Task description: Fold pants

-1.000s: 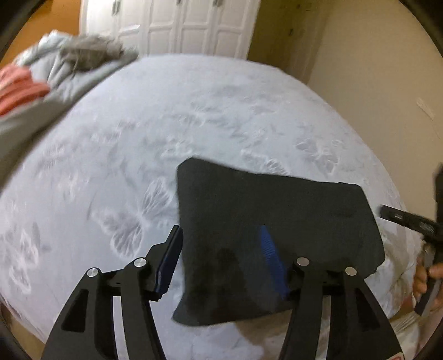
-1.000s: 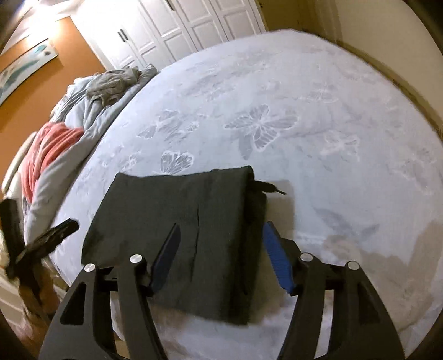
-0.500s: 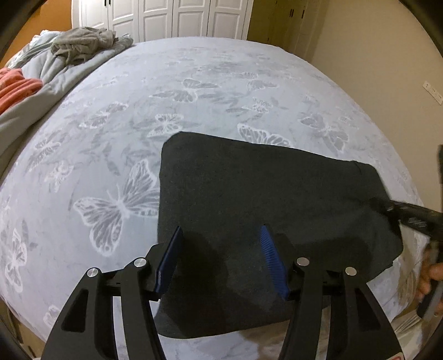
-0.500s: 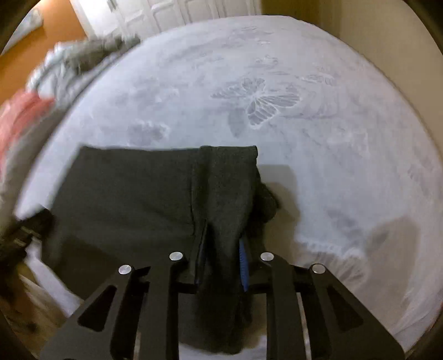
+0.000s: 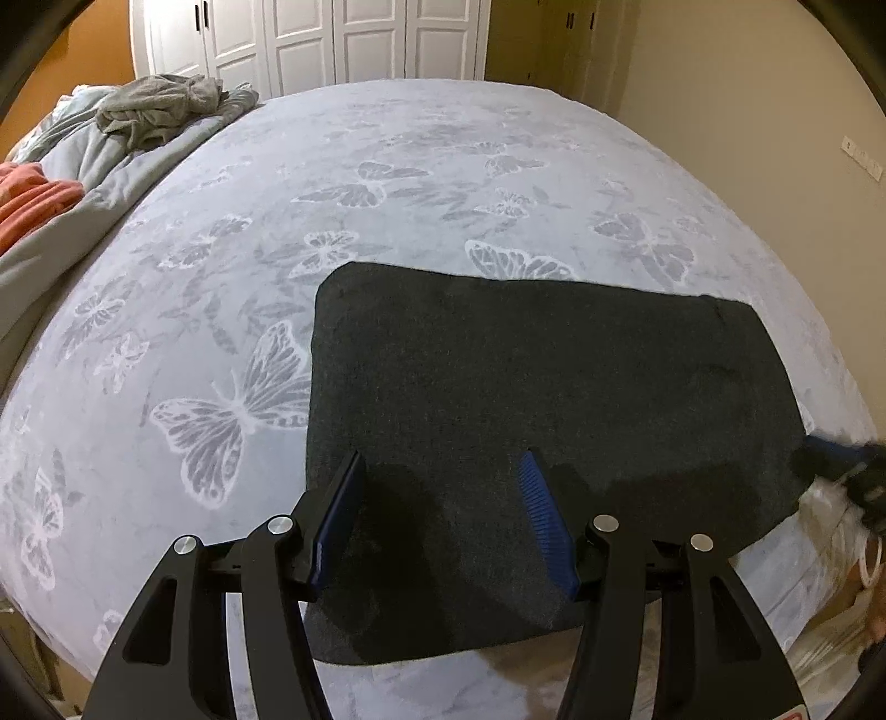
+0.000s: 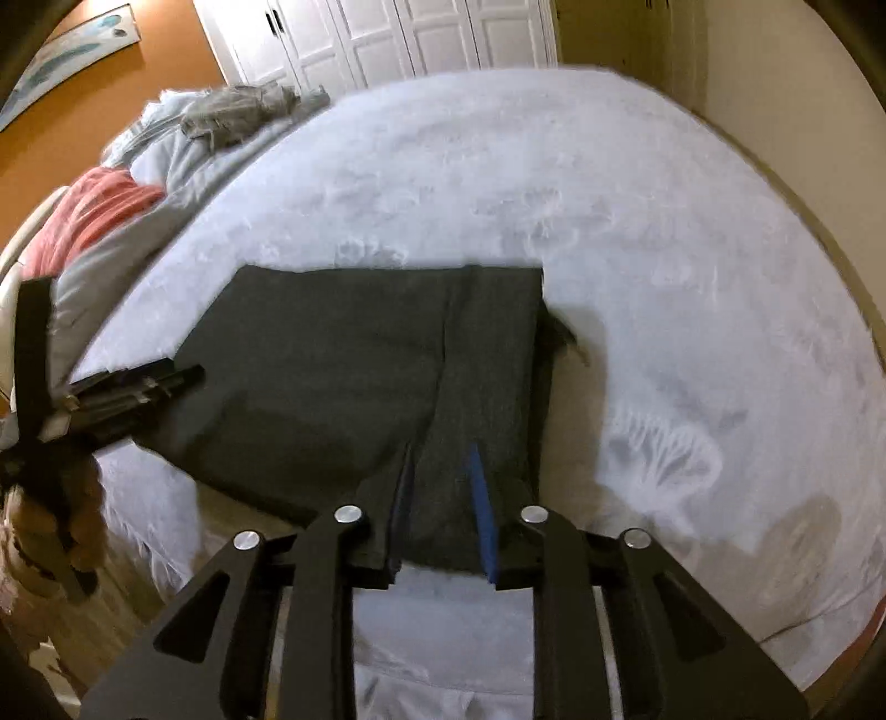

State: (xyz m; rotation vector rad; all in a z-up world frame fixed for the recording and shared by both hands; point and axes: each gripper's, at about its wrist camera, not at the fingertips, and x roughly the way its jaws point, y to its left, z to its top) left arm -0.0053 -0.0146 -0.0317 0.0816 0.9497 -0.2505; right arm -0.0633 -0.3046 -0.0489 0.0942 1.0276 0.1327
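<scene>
Dark grey pants [image 5: 531, 387], folded into a rectangle, lie flat near the front edge of the bed; they also show in the right wrist view [image 6: 354, 376]. My left gripper [image 5: 440, 476] is open above the pants' near left part, holding nothing. My right gripper [image 6: 440, 471] is closed on the pants' near right edge, with fabric between its blue pads [image 6: 480, 498]. The right gripper shows blurred at the pants' right corner in the left wrist view [image 5: 841, 465]. The left gripper shows at the pants' left edge in the right wrist view [image 6: 133, 387].
The bed [image 5: 443, 183] has a pale sheet with a butterfly print. A rumpled grey duvet [image 5: 105, 160], grey clothes [image 5: 155, 105] and an orange cloth [image 5: 33, 199] lie at the far left. White closet doors [image 5: 332, 39] stand behind; a wall [image 5: 775, 111] runs along the right.
My right gripper moved in from open above the pants and shut on their near right edge. My left gripper stayed open and shifted a little forward over the pants.
</scene>
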